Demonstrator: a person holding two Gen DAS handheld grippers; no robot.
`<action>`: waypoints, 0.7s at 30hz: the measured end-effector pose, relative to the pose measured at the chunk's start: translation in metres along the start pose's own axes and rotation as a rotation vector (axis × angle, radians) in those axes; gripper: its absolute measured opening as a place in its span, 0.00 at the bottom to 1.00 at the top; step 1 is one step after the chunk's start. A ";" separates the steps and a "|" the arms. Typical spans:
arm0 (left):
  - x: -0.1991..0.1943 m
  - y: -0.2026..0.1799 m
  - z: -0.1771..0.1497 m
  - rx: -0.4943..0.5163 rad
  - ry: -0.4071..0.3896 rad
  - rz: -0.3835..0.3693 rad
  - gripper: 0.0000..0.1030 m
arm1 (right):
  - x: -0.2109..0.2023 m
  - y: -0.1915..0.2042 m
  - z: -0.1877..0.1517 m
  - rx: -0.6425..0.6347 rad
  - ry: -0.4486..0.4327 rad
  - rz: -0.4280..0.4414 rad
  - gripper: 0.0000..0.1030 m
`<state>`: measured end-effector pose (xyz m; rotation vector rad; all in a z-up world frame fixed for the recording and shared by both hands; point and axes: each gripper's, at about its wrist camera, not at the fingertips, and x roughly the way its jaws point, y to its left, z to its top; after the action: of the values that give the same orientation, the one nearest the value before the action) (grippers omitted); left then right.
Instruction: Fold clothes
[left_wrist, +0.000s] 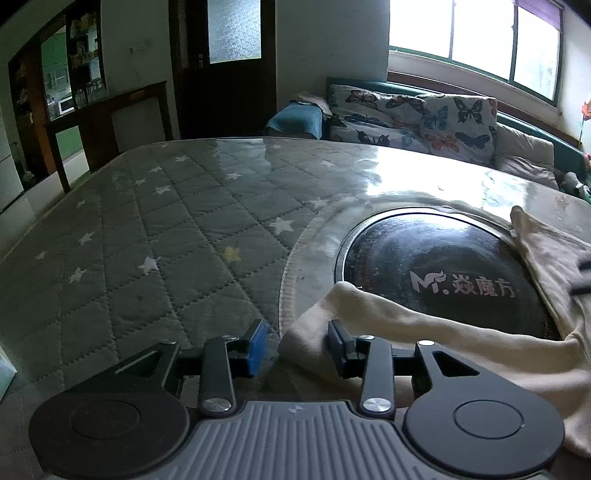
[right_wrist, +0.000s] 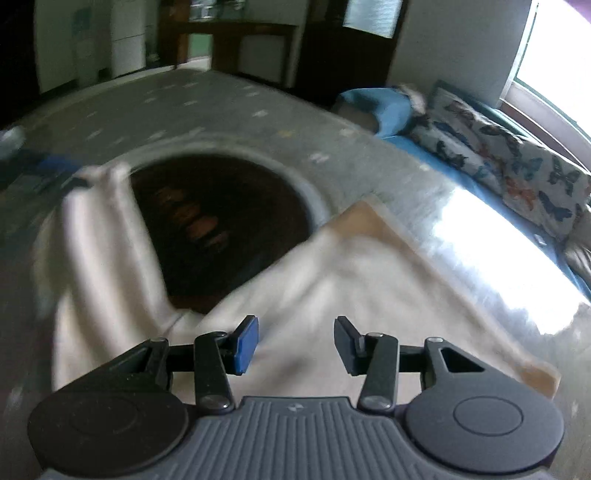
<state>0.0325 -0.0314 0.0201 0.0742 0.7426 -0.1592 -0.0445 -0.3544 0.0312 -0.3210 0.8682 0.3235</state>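
Both grippers are seen parted, gripping nothing: left gripper (left_wrist: 297, 347) beside cream garment (left_wrist: 388, 325); right gripper (right_wrist: 295, 345) above it; black disc's (left_wrist: 443, 266) lettering is legible in left view only.

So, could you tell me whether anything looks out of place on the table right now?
The cream garment lies unfolded and askew: one leg-like part drapes across the round black inset in the table. Nothing looks spilled or damaged.
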 end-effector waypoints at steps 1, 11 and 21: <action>0.000 0.000 0.000 0.000 0.002 0.009 0.46 | -0.007 0.008 -0.009 -0.012 -0.008 0.013 0.45; -0.012 0.000 0.004 0.020 -0.029 0.017 0.44 | -0.054 0.058 -0.054 -0.055 -0.063 0.105 0.45; 0.023 -0.026 0.020 0.118 0.007 0.047 0.46 | -0.063 0.063 -0.069 0.000 -0.066 0.148 0.45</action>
<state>0.0580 -0.0619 0.0186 0.2047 0.7371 -0.1577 -0.1559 -0.3340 0.0295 -0.2451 0.8291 0.4684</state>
